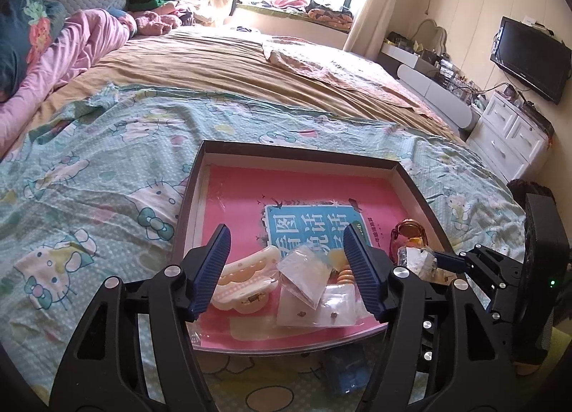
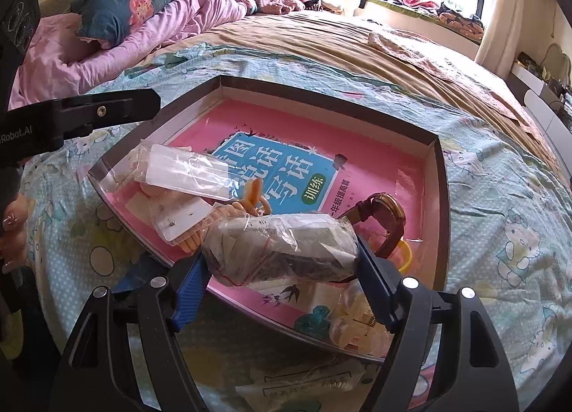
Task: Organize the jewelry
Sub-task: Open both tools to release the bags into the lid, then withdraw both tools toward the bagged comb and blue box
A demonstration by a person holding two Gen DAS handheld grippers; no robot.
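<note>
A shallow dark-rimmed box [image 1: 416, 183] with a pink book as its floor lies on the bed; it also shows in the right wrist view [image 2: 441, 176]. In it lie a cream hair claw [image 1: 246, 278], small clear bags with earrings [image 1: 311, 290], orange beads [image 1: 346, 274] and a brown watch [image 2: 384, 219]. My left gripper [image 1: 287, 270] is open above the bags, holding nothing. My right gripper [image 2: 282, 279] is shut on a crumpled clear plastic bag [image 2: 282, 251] over the box's near edge; that bag shows in the left wrist view [image 1: 418, 258] at the right.
A Hello Kitty sheet [image 1: 107, 176] covers the bed around the box. A pale hair claw [image 2: 357, 326] and a yellow ring [image 2: 405, 256] lie in the box's near corner. A white drawer unit [image 1: 507, 133] and a TV [image 1: 529, 58] stand at the right.
</note>
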